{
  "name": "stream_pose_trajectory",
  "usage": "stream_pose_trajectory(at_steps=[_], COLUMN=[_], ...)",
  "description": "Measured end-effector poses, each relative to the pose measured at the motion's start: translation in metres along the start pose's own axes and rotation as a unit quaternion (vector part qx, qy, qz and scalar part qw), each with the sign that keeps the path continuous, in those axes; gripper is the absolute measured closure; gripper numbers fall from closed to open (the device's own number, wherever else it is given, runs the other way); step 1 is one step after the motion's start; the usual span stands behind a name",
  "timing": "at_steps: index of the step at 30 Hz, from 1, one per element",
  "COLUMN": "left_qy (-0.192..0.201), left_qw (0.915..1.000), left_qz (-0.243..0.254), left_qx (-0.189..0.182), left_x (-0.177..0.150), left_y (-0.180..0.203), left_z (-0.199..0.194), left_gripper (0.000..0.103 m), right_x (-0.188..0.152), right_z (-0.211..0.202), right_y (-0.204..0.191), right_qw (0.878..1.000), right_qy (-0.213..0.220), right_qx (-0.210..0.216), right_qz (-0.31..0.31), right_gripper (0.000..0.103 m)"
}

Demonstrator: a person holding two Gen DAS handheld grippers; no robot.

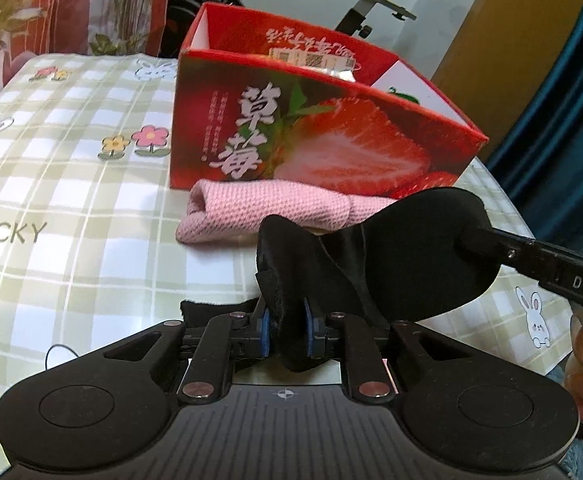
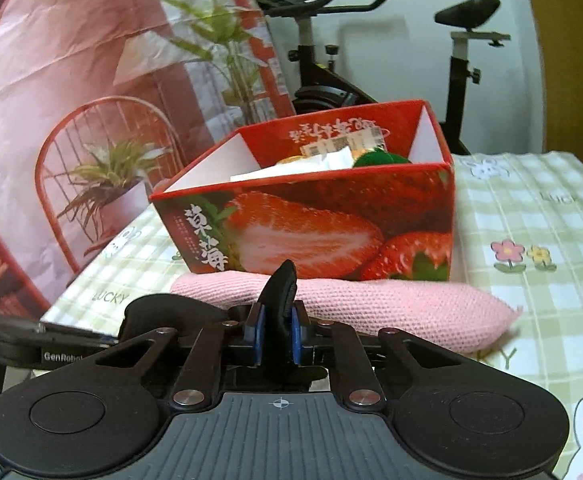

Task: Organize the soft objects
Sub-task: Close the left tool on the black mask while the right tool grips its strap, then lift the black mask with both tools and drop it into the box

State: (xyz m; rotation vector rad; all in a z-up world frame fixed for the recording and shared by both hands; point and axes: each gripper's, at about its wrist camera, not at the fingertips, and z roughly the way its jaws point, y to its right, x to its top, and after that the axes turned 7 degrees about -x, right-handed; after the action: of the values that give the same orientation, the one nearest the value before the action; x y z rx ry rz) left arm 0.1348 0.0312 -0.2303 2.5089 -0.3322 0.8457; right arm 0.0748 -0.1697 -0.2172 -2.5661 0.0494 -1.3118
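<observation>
Right wrist view: strawberry box (image 2: pixel 331 216) holds white paper (image 2: pixel 331 160), green item (image 2: pixel 375 159).

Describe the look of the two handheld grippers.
Left gripper: matte black linkage arms, silver rivets, blue finger pads, ribbed grey body with crosshair mark. Right gripper: same build, blue pads, white "DAS" lettering on its side in the left view.

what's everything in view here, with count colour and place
eye mask: 1, black, held between both grippers above the table
knitted cloth: 1, pink, rolled, on the table against the box front
strawberry box: 1, red, open top, on the table; white and green items inside
tablecloth: 1, green-white check, covers the table
exercise bike: 1, black, behind the table
left gripper: 1, black, shut on the mask
right gripper: 1, black, shut on the mask
</observation>
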Motion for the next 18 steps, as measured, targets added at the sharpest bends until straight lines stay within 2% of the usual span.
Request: stream_pose_trajectory(at_steps=[7,11,15,18], left_qy=[0.024,0.029,0.040,0.057], left_qw=[0.9997,0.9994,0.9987,0.9973], left_qz=[0.006,-0.016,-0.020,-0.017], left_qx=[-0.009,-0.014,-0.023,-0.043], left_x=[-0.011,-0.016,-0.014,-0.008], left_y=[0.001,-0.009,-0.010,-0.007], left_z=[-0.002,0.002,0.001,-0.009], left_gripper=[0.086,0.086,0.086,0.087], right_x=[-0.007,-0.011,-0.012,-0.007], right_z=[0.001,0.006,0.007,0.001], right_y=[0.001,0.008,0.008,0.006], right_qw=[1.000,1.000,1.000,1.000], right_qy=[0.002,0.006,0.012,0.024], right_qx=[0.002,-0.002,-0.004,0.008], right_qz=[-0.001,0.017,0.007,0.000], right_gripper=[0.091,0.092,0.093,0.093])
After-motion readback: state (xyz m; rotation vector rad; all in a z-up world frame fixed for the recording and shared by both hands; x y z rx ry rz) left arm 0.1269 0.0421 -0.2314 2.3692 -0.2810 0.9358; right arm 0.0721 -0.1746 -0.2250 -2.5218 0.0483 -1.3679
